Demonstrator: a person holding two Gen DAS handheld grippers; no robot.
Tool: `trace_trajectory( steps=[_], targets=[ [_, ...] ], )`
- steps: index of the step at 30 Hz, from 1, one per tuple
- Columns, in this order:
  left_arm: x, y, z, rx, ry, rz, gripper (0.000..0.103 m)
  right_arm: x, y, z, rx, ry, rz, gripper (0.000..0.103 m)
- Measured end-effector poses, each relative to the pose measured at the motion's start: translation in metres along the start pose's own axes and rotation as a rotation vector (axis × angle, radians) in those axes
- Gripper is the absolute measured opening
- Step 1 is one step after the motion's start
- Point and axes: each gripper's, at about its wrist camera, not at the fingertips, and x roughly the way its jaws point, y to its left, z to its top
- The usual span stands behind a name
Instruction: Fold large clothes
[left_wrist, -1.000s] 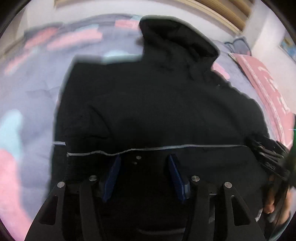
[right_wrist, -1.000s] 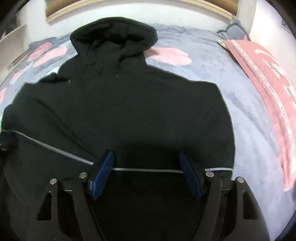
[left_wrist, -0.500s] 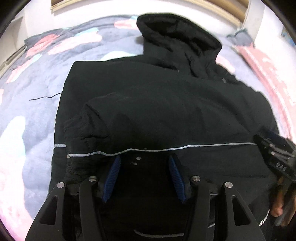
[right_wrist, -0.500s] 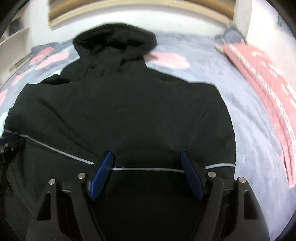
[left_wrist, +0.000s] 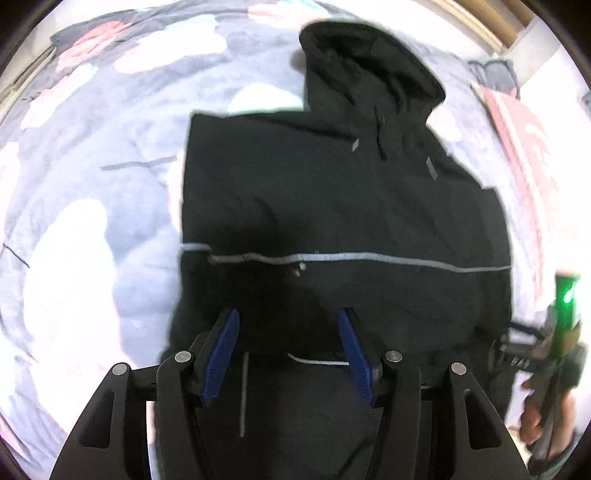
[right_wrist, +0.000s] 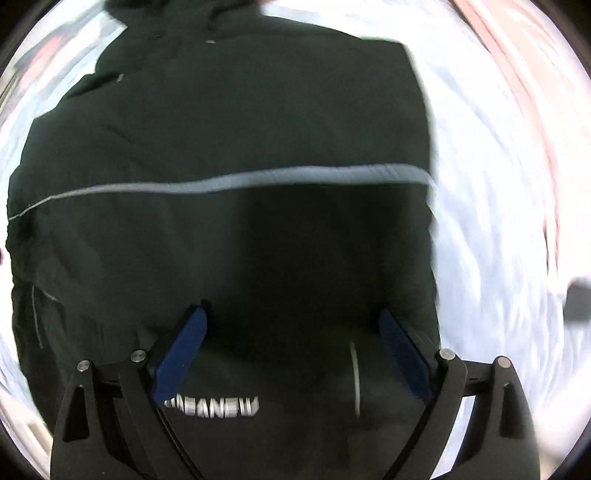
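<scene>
Both your grippers lifted off the black jacket (left_wrist: 343, 206); it lies flat on the bedspread (left_wrist: 122, 206), frame centre. Left gripper (left_wrist: 288, 350) fingers apart, empty; right gripper (right_wrist: 291, 350) jaws opening, nothing between

A home bedroom is indicated. A bed (left_wrist: 122, 206) is covered by a plush grey blanket patterned in pink and white. A pink pillow (left_wrist: 524, 147) is seen at 2 o'clock, and a wooden headboard (left_wrist: 480, 22) at 1 o'clock.
</scene>
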Motion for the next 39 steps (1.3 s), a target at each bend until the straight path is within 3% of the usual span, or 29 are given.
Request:
trace_trajectory(
  steps=[2, 5, 11, 15, 18, 22, 29, 34, 35, 37, 38, 39],
  targets=[
    [-0.018, 0.002, 0.016, -0.002, -0.033, -0.005, 0.058, -0.007, -0.011, -0.007, 0.077, 0.033, 0.042, 0.095],
    [-0.044, 0.0, 0.046, 0.008, -0.119, 0.009, 0.058, -0.026, -0.025, 0.009, 0.136, 0.022, 0.11, 0.095],
    [-0.05, -0.02, 0.12, 0.002, -0.211, -0.043, 0.064, -0.1, -0.03, 0.103, 0.096, -0.183, 0.063, 0.084],
    [-0.028, -0.023, 0.175, -0.007, -0.23, -0.004, 0.064, -0.118, -0.023, 0.169, 0.057, -0.271, 0.129, 0.078],
    [0.001, -0.017, 0.219, -0.044, -0.242, -0.008, 0.064, -0.11, -0.009, 0.231, 0.019, -0.311, 0.148, 0.072],
    [0.052, -0.013, 0.27, -0.077, -0.228, -0.025, 0.064, -0.085, 0.007, 0.284, -0.007, -0.337, 0.155, 0.072],
    [0.111, -0.015, 0.311, -0.072, -0.199, -0.06, 0.064, -0.02, 0.02, 0.355, -0.02, -0.303, 0.178, 0.072],
    [0.149, -0.026, 0.329, -0.052, -0.154, -0.019, 0.064, 0.02, 0.023, 0.383, 0.042, -0.271, 0.21, 0.07],
    [0.154, -0.027, 0.331, -0.05, -0.148, 0.006, 0.064, 0.03, 0.026, 0.388, 0.055, -0.25, 0.236, 0.067],
    [0.162, -0.028, 0.335, -0.043, -0.149, 0.051, 0.062, 0.043, 0.034, 0.392, 0.048, -0.215, 0.271, 0.036],
    [0.163, -0.023, 0.338, -0.047, -0.165, 0.075, 0.053, 0.044, 0.037, 0.393, 0.039, -0.224, 0.221, 0.032],
    [0.161, -0.017, 0.341, -0.061, -0.171, 0.068, 0.02, 0.038, 0.037, 0.392, 0.03, -0.259, 0.192, 0.018]
  ],
)
